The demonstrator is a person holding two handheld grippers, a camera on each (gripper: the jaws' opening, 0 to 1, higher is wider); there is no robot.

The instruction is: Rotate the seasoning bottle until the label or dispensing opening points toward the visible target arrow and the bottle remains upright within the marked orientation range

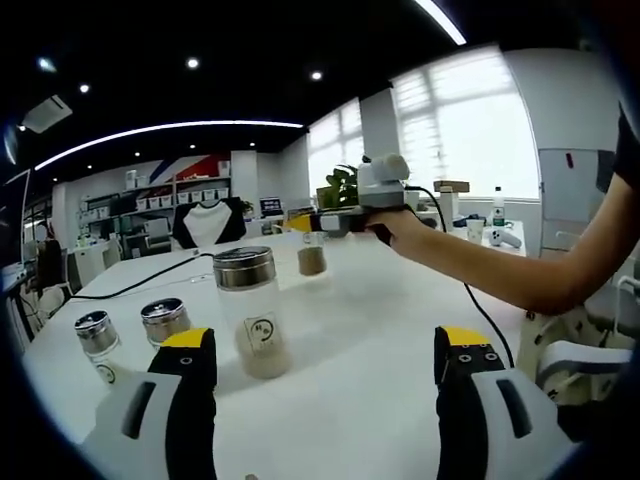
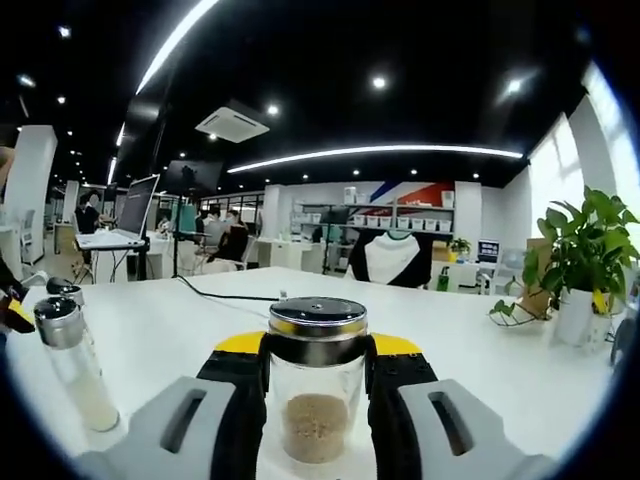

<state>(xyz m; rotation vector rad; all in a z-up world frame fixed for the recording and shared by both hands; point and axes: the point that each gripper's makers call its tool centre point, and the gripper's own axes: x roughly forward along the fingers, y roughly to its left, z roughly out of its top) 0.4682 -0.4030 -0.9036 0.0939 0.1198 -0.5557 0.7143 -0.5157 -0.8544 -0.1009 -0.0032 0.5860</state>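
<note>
right claw (image 2: 318, 400) clamps seasoning bottle (image 2: 317, 385) holding brown powder; left claw (image 1: 325, 365) apart.

Upright glass seasoning bottle (image 2: 317, 388), steel-capped, part-filled.

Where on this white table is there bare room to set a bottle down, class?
Bare table stretches between the tall bottle and the person's arm. It is crowded left of that bottle, by the two small shakers. The right gripper holds another bottle.

clear glass bottle (image 2: 316, 400) — shiny metal cap (image 2: 318, 318)
</note>
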